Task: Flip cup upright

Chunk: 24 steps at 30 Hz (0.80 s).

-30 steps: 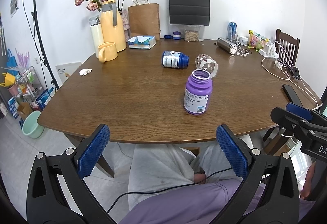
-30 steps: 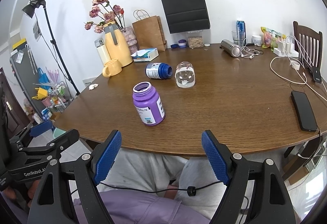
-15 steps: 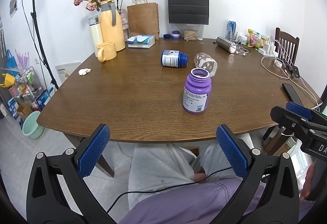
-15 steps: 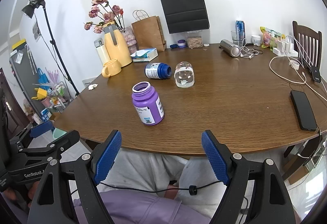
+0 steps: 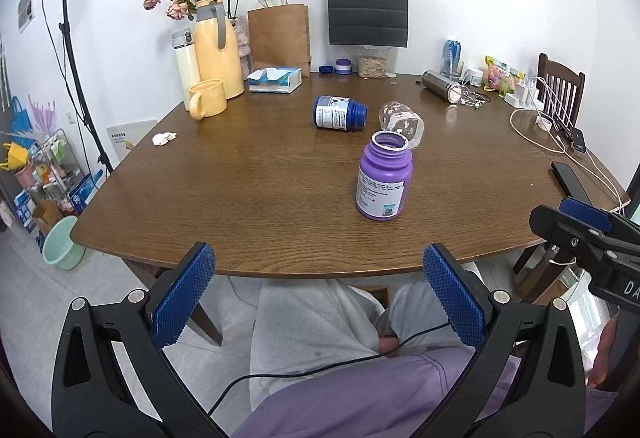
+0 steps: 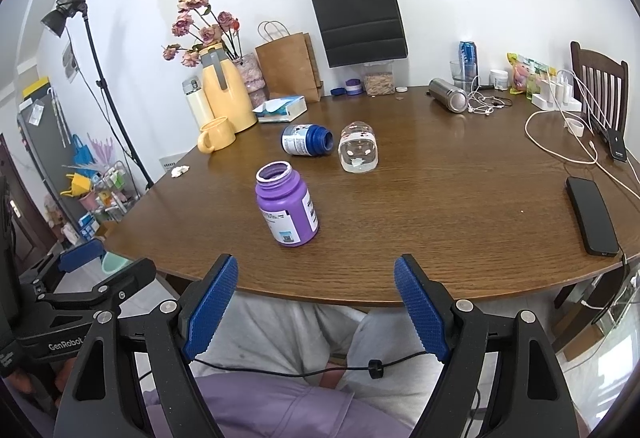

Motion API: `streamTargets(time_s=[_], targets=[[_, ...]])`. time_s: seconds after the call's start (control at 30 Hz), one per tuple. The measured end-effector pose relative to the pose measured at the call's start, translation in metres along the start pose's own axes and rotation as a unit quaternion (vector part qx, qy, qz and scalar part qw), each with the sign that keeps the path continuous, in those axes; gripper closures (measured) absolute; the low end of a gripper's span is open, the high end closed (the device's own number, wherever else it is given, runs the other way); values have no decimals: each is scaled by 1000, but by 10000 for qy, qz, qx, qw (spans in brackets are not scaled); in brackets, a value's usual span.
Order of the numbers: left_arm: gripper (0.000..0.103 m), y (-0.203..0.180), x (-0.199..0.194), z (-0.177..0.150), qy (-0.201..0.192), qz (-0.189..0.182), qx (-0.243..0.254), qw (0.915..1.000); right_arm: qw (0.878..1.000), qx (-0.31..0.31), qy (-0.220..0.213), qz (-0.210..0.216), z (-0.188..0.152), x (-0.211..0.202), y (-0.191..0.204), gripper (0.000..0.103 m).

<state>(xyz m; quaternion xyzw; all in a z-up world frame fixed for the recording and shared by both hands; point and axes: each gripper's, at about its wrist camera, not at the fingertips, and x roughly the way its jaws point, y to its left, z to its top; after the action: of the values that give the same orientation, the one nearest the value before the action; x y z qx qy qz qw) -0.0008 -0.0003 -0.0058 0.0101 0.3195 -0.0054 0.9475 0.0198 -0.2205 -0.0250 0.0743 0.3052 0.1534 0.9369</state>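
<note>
The wooden worktop (image 5: pixel 256 190) carries everything, and the purple bottle (image 5: pixel 384 178) standing upright with its mouth open serves as the landmark.

The left tool (image 5: pixel 318 294) hangs off the near edge of the worktop, in front of the purple bottle and well apart from it; its blue pads (image 5: pixel 182 292) are spread wide and touch nothing. The right tool (image 6: pixel 316 308) is also off the near edge, its pads (image 6: pixel 418 312) spread wide with nothing between them. Each tool shows at the side of the other's view.

A black paper bag (image 5: pixel 367 0) hangs on the wall far behind the bottle, with a brown paper bag (image 5: pixel 280 34) to its left and a yellow jug (image 5: pixel 218 46) further left.

The clear cup (image 6: pixel 358 152) lies on its side just behind the purple bottle, apart from it in the right wrist view. Its long axis runs roughly front to back on the worktop; one round end faces the near edge, but which end is the mouth I cannot tell. A blue bottle (image 6: pixel 306 140) lies on its side just left of the cup, its open mouth turned toward the cup.
</note>
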Motion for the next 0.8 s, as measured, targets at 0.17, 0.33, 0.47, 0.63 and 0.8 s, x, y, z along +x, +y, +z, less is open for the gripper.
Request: streamTargets(time_s=[0.17, 0.33, 0.47, 0.63, 0.8], targets=[[0, 0, 0, 0, 35, 1, -24, 10000, 10000, -68, 43, 3, -1, 2, 4, 18], [0, 1, 0, 0, 40, -3, -18, 10000, 10000, -12, 33, -6, 0, 2, 0, 18], [0, 0, 3, 1, 73, -29, -3, 10000, 10000, 8, 38, -11, 1, 8, -2, 18], [0, -5, 14, 14, 44, -63, 94, 9999, 9997, 251, -5, 28, 12, 27, -21, 18], [0, -16, 39, 58, -42, -105, -89, 9999, 9987, 456, 131, -167, 36, 57, -54, 18]])
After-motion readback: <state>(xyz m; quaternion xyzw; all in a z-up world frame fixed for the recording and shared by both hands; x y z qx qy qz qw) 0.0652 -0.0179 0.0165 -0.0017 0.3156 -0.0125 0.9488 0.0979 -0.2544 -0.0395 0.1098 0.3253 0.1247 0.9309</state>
